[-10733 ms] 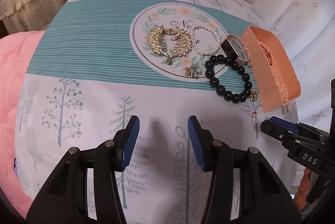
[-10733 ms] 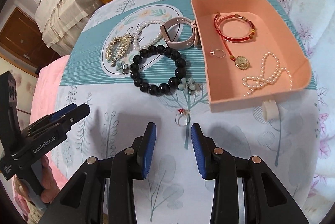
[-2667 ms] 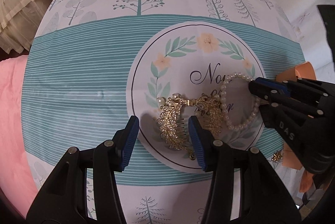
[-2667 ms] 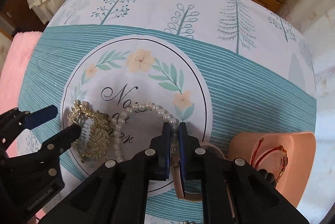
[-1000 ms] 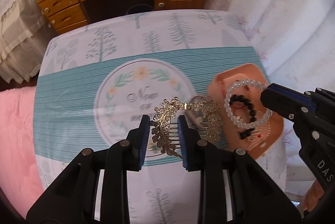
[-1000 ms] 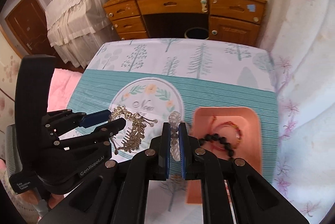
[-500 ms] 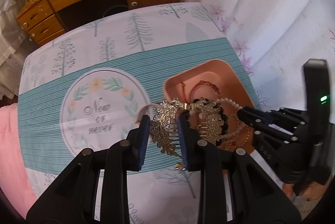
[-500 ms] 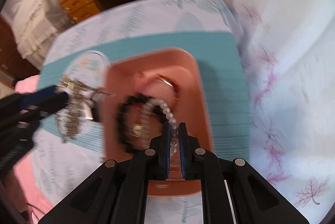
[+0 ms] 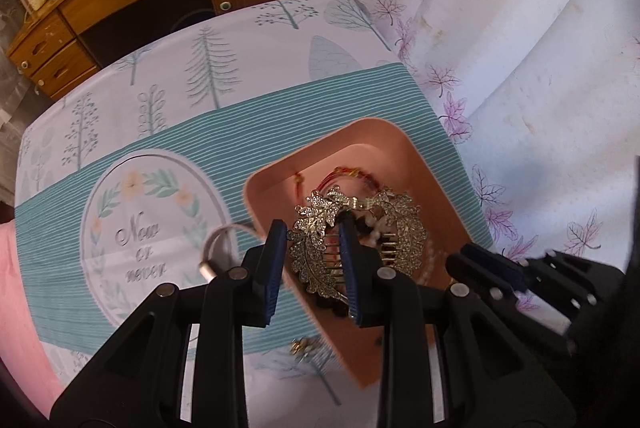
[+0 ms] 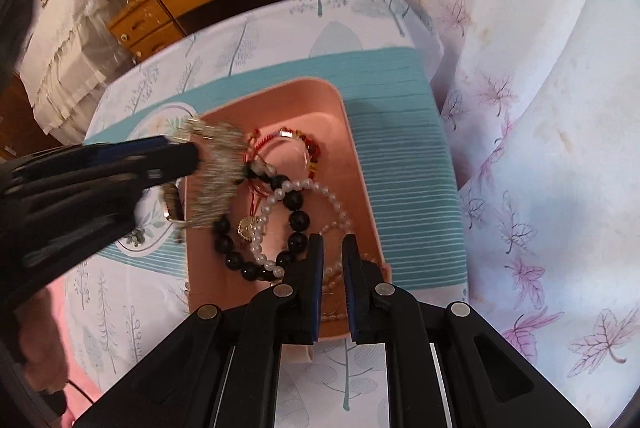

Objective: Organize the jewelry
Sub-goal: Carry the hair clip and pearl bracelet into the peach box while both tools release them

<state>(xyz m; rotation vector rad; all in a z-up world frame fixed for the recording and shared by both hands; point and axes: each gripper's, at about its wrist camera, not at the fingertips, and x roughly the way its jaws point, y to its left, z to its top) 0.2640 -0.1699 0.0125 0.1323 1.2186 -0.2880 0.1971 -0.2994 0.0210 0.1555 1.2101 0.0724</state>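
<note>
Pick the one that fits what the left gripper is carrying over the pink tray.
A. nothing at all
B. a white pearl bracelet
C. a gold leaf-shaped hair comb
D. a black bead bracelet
C: the left gripper is clamped on one leaf of the gold leaf-shaped hair comb, held above the pink tray, while the black bead bracelet and the white pearl bracelet already lie inside the tray.

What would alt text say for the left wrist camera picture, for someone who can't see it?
The left gripper, seen from above, pinches a gold leaf-shaped hair comb over a pink tray that already holds bracelets. The tray sits on a teal and white tablecloth, with the right gripper at lower right.
</note>
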